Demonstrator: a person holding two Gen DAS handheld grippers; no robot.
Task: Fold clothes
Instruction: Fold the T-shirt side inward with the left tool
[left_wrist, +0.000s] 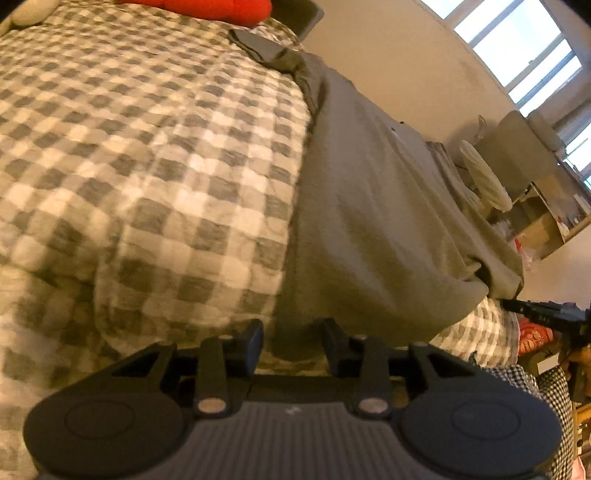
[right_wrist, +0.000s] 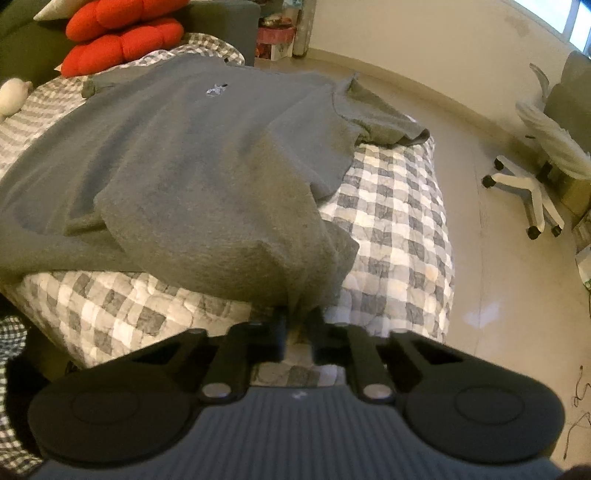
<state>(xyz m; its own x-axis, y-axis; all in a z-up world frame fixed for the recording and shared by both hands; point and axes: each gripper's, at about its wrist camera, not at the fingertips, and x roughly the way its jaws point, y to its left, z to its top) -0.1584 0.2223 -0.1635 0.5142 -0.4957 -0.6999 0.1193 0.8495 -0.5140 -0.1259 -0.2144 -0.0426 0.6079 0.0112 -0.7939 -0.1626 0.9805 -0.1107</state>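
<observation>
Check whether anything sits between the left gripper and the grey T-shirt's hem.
Nothing visible does. The left gripper hangs right at the near edge of the grey T-shirt, with only the checked quilt beneath. Its jaws stand apart, not clamping the cloth. The right gripper pinches its own corner.

Both grippers, left (left_wrist: 293, 334) and right (right_wrist: 297, 328), are matte black: ribbed grey-black body, two round discs, silver pivot screws, blocky fingers.

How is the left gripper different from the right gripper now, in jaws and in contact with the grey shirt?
The left gripper has its jaws apart, the grey shirt hem just ahead, not pinched. The right gripper has its jaws nearly together, pinching the shirt's hem. Both sit at the shirt's near edge on the checkered quilt.
</observation>
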